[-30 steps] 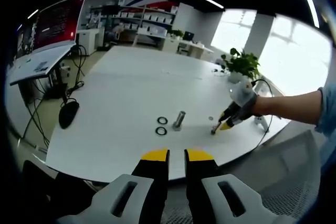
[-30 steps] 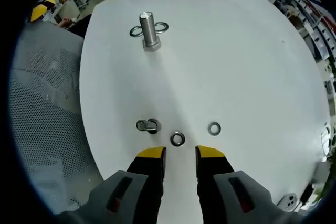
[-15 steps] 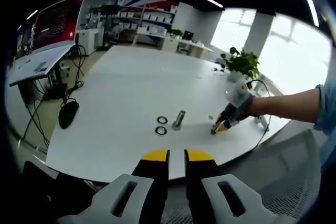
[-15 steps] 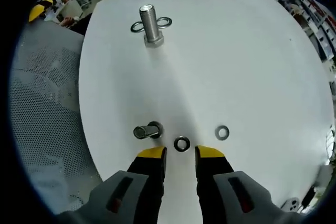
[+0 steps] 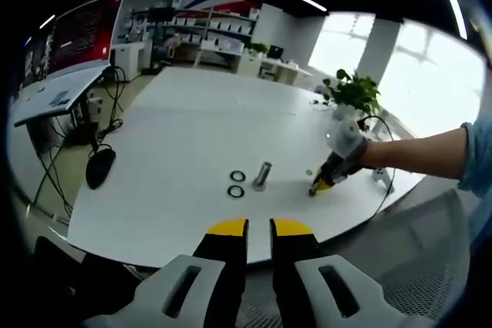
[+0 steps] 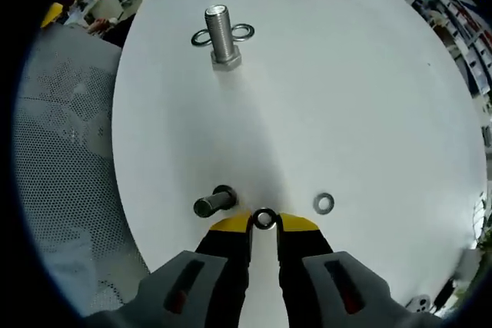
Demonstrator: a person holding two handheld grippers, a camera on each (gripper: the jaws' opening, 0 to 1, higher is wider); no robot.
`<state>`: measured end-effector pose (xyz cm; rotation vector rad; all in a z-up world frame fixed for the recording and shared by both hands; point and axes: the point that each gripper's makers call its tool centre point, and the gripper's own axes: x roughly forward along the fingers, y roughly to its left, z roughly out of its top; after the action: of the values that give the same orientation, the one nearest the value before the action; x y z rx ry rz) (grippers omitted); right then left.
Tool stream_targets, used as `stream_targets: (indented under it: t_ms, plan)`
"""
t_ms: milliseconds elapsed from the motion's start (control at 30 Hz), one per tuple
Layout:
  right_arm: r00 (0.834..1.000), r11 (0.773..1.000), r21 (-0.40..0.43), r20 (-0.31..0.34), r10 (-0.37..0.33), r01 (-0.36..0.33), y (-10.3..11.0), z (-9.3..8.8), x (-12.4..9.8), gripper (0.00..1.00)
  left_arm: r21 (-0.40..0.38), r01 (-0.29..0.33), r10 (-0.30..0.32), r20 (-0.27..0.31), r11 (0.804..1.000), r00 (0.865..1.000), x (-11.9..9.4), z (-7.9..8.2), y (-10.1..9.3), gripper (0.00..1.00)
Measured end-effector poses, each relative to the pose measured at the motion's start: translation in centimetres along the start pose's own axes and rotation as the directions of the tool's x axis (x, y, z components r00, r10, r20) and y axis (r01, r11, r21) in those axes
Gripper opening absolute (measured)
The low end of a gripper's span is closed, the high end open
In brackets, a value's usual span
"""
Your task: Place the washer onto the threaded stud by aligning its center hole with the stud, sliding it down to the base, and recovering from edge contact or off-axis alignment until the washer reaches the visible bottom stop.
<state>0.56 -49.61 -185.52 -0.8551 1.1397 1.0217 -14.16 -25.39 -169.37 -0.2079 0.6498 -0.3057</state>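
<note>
Just changed: the right hand-held gripper (image 6: 264, 224) comes forward and its yellow tips draw in; a second ago the washer (image 6: 264, 218) lay ahead of wide-set jaws, now it sits right between the tips.
Right hand-held gripper: pinching in on the washer, tips touching its rim or very nearly; whether the hold is firm yet, I can't tell.
Washer: still flat on the white tabletop (image 6: 346, 97), at the near edge, well apart from the stud.
Stud: standing upright (image 6: 221, 34) at the far side of the right gripper view, threads bare, hex base on the tabletop, two spare rings (image 6: 240, 33) lying just behind it.
Neighbours: a loose bolt (image 6: 212, 202) lies on its side just left of the jaws; another washer (image 6: 324, 203) sits just to the right, apart from both.
Left hand-held gripper: hanging back off the tabletop edge (image 5: 257, 226), jaws nearly together with only a slim gap, holding nothing.
From the left gripper view: the right hand-held gripper (image 5: 317, 188) is down at the tabletop, a little right of the stud (image 5: 262, 175).
Meaning: this looks like the pick-up step; nothing is threaded yet.
Next: lift cleanly, carry across, centre the hole over the stud top.
Risk: a thin flat ring may slip or tip out of the pinch.
</note>
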Motion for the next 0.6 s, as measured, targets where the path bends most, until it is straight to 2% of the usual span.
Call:
stream_targets:
  t_ms: [433,600]
  plan:
    - [1.0,0.999,0.03,0.014,-0.009,0.009,-0.44,-0.62,-0.21,0.13,0.001,0.003,-0.003,0.003,1.0,1.0,0.02,0.06,-0.05,0.08]
    - [1.0,0.999,0.041,0.026,-0.004,0.003,-0.45,-0.61,-0.91,0.13,-0.001,0.003,-0.003,0.008,1.0,1.0,-0.01,0.13,-0.03,0.08]
